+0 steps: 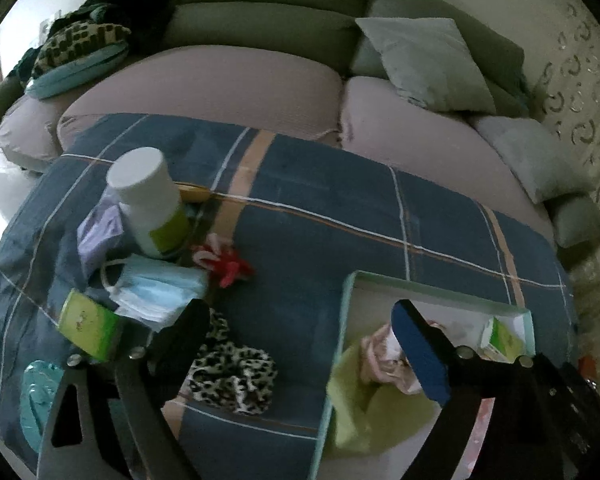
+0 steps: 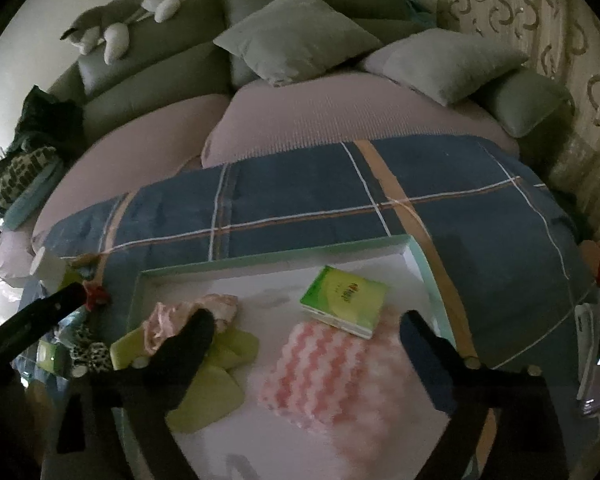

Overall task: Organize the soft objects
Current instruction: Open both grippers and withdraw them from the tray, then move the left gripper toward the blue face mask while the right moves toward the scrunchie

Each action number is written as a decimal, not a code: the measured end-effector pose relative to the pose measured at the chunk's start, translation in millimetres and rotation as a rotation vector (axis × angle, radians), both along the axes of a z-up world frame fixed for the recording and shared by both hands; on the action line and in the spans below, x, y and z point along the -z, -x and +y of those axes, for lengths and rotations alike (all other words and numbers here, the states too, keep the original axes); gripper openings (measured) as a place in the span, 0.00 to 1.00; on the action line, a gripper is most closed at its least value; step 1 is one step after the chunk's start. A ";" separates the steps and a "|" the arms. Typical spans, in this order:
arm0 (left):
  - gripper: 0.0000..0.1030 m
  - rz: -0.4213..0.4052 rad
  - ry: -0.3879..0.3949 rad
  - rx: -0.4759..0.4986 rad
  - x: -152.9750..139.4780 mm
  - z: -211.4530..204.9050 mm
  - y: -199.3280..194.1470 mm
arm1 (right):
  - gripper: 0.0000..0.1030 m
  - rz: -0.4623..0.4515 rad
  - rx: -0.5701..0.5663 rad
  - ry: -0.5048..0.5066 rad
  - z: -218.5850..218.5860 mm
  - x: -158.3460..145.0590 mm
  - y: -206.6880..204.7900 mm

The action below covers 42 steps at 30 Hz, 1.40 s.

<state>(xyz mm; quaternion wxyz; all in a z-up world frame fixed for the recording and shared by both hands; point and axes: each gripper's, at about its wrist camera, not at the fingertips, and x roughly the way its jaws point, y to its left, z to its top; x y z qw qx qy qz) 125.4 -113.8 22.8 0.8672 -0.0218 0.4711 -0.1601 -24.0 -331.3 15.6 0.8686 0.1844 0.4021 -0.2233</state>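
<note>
Soft objects part-sorted | tray (image 2: 414,258) held pink scrunchie (image 2: 216,306), green cloth (image 2: 220,392), pink towel (image 2: 332,376), below right gripper (image 2: 306,338), spread, empty | leopard scrunchie (image 1: 236,376) between left gripper (image 1: 300,344) fingers, released; face mask (image 1: 160,292), red tie (image 1: 230,266) beyond, unsorted.

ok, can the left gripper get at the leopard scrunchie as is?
Probably yes. The left gripper is open, and the leopard-print scrunchie lies uncovered on the plaid blanket between its fingers, outside the tray.
</note>
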 end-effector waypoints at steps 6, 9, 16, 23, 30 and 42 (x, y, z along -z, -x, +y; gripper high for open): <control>0.99 -0.051 0.005 -0.046 -8.3 12.7 0.3 | 1.00 -0.042 -0.007 -0.012 6.2 -5.0 1.7; 0.99 -0.083 0.000 -0.058 -13.9 18.4 0.2 | 1.00 -0.061 -0.016 0.011 12.1 -10.1 1.7; 0.99 -0.117 -0.017 -0.077 -22.1 29.6 -1.1 | 1.00 -0.079 -0.048 0.018 29.4 -16.1 -3.0; 0.99 -0.139 -0.072 -0.139 -31.5 42.2 0.3 | 1.00 -0.097 -0.080 -0.028 43.8 -14.9 -9.0; 0.99 -0.137 -0.064 -0.223 -40.1 70.7 0.4 | 1.00 -0.095 -0.146 -0.084 65.9 -10.6 -23.3; 0.99 -0.039 -0.084 -0.342 -39.3 152.7 -12.5 | 1.00 -0.080 -0.318 -0.080 119.8 -3.8 -55.1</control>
